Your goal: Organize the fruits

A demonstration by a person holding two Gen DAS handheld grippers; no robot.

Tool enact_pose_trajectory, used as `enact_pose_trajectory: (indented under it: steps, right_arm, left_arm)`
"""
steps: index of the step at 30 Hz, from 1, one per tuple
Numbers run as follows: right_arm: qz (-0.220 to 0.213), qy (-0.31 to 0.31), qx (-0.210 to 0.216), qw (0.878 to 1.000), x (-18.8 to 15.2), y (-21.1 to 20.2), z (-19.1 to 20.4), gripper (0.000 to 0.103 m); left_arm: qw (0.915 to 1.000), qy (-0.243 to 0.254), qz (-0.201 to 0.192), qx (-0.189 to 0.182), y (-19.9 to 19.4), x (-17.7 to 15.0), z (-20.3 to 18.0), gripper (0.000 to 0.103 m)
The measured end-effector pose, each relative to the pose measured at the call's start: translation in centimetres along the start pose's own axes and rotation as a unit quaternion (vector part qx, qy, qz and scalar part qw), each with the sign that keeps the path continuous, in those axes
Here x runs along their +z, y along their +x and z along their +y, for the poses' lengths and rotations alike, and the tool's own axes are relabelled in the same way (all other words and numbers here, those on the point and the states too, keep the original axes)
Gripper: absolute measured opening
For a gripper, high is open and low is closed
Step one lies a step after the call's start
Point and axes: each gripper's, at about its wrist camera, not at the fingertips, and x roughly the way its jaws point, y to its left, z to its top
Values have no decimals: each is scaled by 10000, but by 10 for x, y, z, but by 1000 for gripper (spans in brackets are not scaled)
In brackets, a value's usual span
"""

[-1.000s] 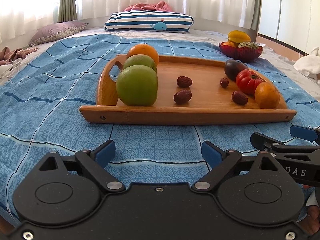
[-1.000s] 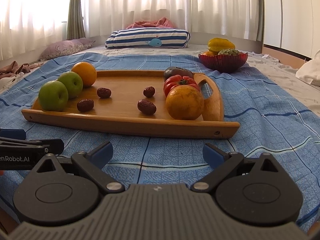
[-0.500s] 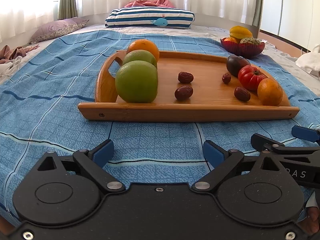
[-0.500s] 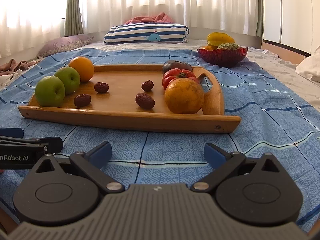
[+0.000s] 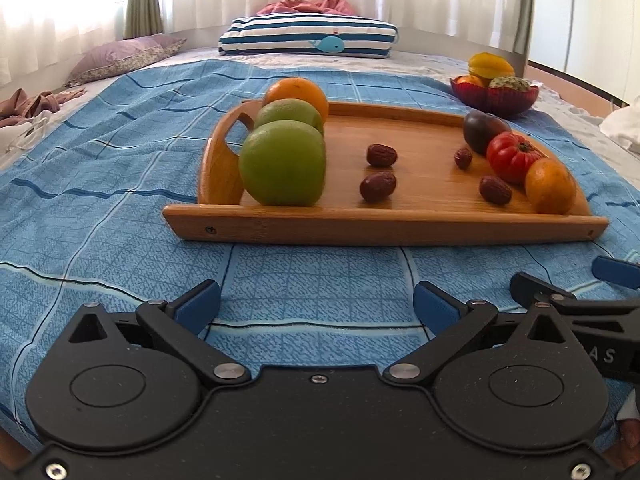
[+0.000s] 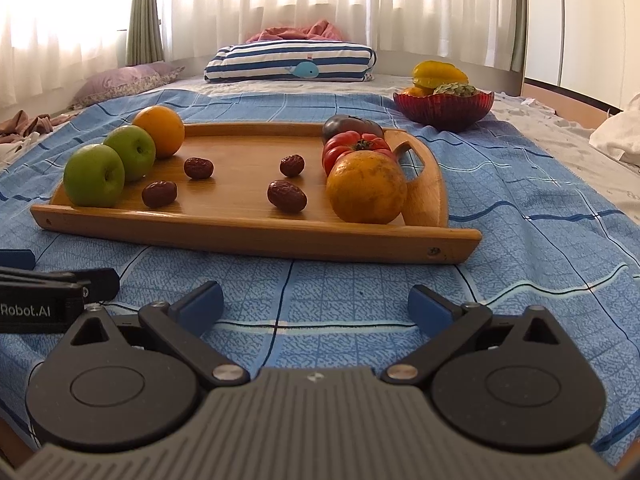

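Note:
A wooden tray [image 5: 384,230] [image 6: 256,236] lies on the blue bedspread in front of both grippers. Along its left side stand two green apples [image 5: 282,162] [image 6: 94,175] and an orange [image 5: 298,92] [image 6: 159,130]. Along its right side are a dark tomato [image 5: 482,130], a red tomato [image 5: 512,156] [image 6: 354,146] and another orange [image 5: 550,186] [image 6: 366,187]. Several red dates [image 5: 378,186] [image 6: 286,196] lie between. My left gripper [image 5: 316,306] hovers short of the tray, its jaws still opening with nothing between them. My right gripper [image 6: 316,306] stands open and empty beside it.
A red glass bowl [image 5: 494,98] [image 6: 444,108] with a starfruit and other fruit sits behind the tray's right end. A striped pillow [image 5: 308,38] and a purple pillow [image 5: 120,56] lie at the far end. Crumpled clothes [image 5: 28,106] lie at the left.
Both views have tipped slightly, so the tray sits a little lower in the pictures. The left gripper's jaws stand a touch wider. Nothing on the tray has moved.

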Motion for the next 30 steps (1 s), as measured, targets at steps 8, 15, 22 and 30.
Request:
enact_pose_trajectory:
  steps: [8, 15, 22, 30]
  right_arm:
    - [-31, -110, -16, 9999, -3, 2, 3, 103]
    - [-44, -160, -44, 9999, -5, 2, 4, 103]
    - [-54, -173, -51, 9998, -5, 2, 4, 103]
    - [-53, -170, -50, 9998, -5, 2, 4, 103]
  left_arm:
    - [9999, 86, -11, 103, 5, 1, 0, 103]
    - [9999, 44, 49, 106, 6, 2, 0, 103]
    - [9999, 31, 66, 101, 7, 2, 0, 103]
    - [9999, 29, 69, 99, 7, 2, 0, 103]
